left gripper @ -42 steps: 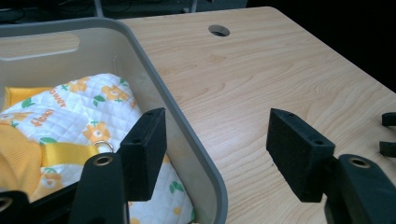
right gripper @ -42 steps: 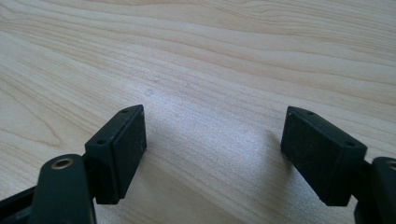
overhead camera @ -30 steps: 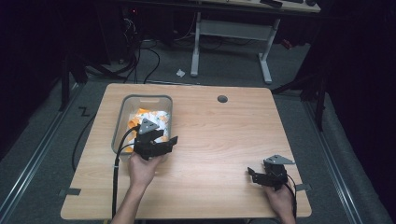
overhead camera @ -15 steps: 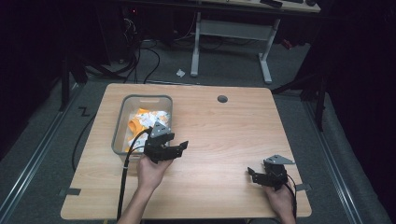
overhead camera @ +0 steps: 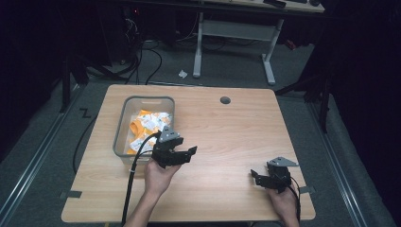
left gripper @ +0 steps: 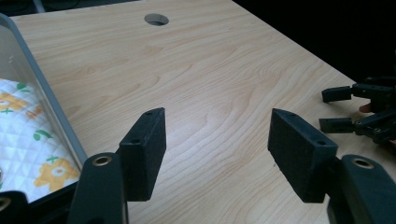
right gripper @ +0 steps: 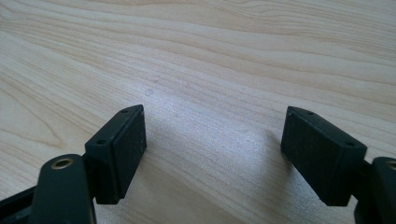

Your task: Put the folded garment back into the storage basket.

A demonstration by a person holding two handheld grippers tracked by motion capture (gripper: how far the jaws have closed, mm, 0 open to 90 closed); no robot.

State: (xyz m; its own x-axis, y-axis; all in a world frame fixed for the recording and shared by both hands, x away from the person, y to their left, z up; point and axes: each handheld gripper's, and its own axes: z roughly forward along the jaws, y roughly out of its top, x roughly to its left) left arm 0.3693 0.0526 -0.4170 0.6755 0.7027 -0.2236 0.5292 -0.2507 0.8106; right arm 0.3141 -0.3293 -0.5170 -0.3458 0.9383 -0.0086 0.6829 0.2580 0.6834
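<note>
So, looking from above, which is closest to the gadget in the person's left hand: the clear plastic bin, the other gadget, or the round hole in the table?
From the left gripper:
1. Clear plastic bin of orange-and-white packets, right beside it on the table's left.
2. Round hole in the wooden tabletop, toward the far edge.
3. Right gripper, near the right corner.

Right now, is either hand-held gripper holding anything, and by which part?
Nothing is held. The left hand-held gripper is open over bare table beside the bin; the right hand-held gripper is open with only wood between its jaws.
</note>
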